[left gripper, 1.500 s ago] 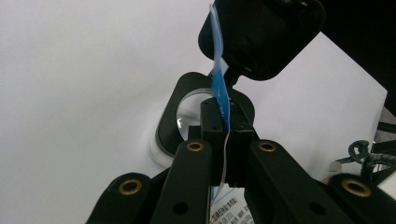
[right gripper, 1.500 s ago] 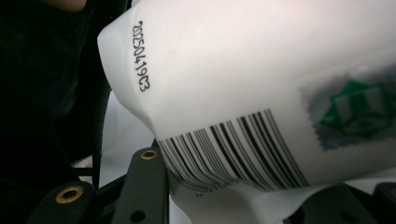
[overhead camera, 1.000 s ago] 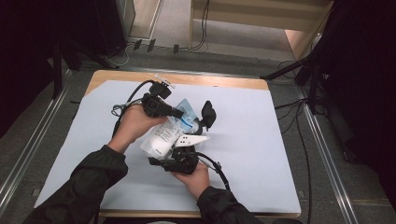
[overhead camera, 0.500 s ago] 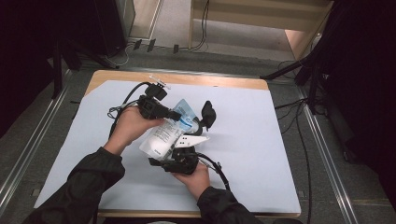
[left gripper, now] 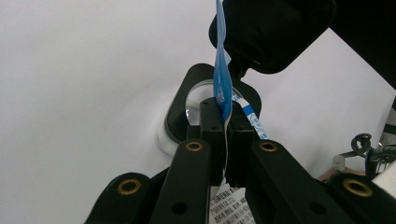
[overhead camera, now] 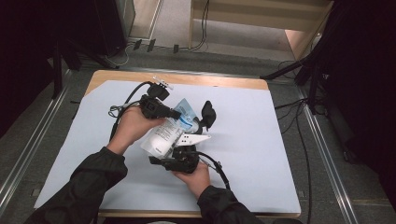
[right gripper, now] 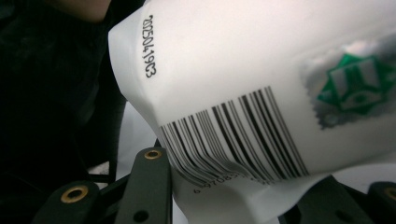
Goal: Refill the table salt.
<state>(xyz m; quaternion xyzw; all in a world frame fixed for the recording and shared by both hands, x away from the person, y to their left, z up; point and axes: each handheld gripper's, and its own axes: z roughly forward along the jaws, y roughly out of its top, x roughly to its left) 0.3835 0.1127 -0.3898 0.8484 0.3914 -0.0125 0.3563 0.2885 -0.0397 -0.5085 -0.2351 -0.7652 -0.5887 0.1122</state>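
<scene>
left hand-held gripper (left gripper: 223, 135): jaws clamped tight on the blue top edge of the white pouch (overhead camera: 164, 135) | right hand-held gripper (right gripper: 224, 182): grips the pouch's lower end by the barcode | pouch: held between both, just above the bench (overhead camera: 261, 154) | black round object (overhead camera: 208, 113): on the bench just beyond the pouch
</scene>
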